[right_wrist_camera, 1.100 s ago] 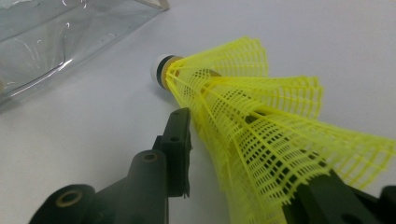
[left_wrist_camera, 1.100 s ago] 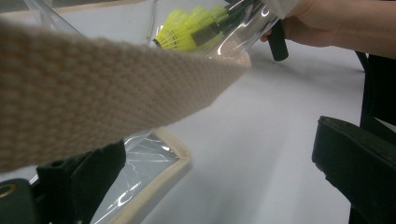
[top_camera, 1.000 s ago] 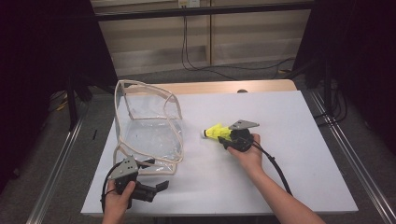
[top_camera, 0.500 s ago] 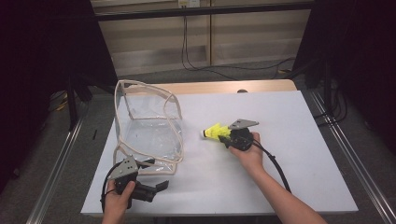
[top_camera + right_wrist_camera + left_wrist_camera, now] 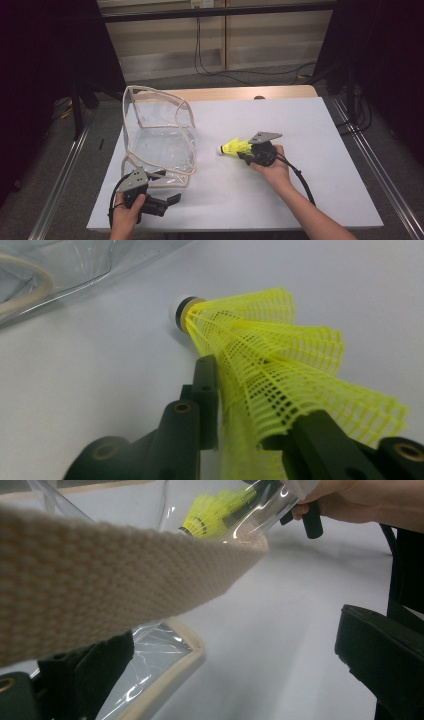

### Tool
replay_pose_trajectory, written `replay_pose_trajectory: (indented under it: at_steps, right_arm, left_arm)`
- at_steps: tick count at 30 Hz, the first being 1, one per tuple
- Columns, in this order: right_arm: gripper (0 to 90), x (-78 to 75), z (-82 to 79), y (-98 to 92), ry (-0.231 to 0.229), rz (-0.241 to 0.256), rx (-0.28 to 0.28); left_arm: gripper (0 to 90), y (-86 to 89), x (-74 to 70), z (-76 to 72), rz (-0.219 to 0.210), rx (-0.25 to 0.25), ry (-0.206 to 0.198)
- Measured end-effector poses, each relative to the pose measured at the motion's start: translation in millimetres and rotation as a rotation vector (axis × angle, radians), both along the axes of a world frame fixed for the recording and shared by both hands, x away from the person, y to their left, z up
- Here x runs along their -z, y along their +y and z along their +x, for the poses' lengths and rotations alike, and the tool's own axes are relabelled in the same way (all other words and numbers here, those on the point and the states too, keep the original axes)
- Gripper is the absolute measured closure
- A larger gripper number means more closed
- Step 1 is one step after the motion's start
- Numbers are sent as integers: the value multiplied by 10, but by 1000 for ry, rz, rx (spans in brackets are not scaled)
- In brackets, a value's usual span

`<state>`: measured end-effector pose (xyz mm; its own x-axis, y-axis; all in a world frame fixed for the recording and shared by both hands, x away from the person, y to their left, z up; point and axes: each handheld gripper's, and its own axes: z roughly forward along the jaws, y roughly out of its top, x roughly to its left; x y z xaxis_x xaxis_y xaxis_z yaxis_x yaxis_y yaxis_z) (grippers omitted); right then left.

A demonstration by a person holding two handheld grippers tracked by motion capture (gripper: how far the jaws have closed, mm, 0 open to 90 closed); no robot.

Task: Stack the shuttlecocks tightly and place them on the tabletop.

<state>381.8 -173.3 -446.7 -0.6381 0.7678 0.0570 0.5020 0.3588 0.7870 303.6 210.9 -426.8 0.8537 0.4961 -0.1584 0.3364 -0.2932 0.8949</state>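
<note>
A yellow mesh shuttlecock [image 5: 234,146] with a white cork tip is clamped by its skirt in my right gripper [image 5: 243,150], low over the middle of the white table [image 5: 300,115]. In the right gripper view the shuttlecock [image 5: 265,355] is squeezed between both jaws of the right gripper [image 5: 250,400], cork pointing toward the bag [image 5: 55,265]. A clear plastic bag [image 5: 160,145] with beige webbing trim stands open at the left. My left gripper [image 5: 167,187] sits open at the bag's near corner. Its own view has the beige strap [image 5: 100,575] close across the lens and the trimmed edge between the jaws.
The table's front edge runs just behind both hands. A wooden strip [image 5: 240,93] borders the far edge, with metal rails [image 5: 372,165] along both sides. The right gripper's cable [image 5: 300,182] trails back along the forearm. Bare tabletop lies right of the shuttlecock.
</note>
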Motion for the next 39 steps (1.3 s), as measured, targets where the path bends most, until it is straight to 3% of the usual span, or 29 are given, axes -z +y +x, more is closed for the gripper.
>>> replay_pose_trajectory:
  at_steps: [4, 7, 14, 29, 39]
  right_arm:
    - [612, 22, 11, 43, -2, 3, 13]
    - [590, 37, 15, 81, -7, 7, 37]
    - [765, 70, 63, 118, -16, 22, 88]
    - [794, -14, 74, 102, 1, 68, 46]
    - [793, -193, 27, 118, -9, 74, -3]
  left_arm:
    - [24, 0, 3, 0, -5, -1, 0]
    - [24, 2, 2, 1, -3, 0, 1]
    - [24, 3, 2, -1, -4, 0, 1]
    - [26, 8, 1, 0, -2, 2, -2]
    - [26, 7, 0, -1, -2, 1, -1]
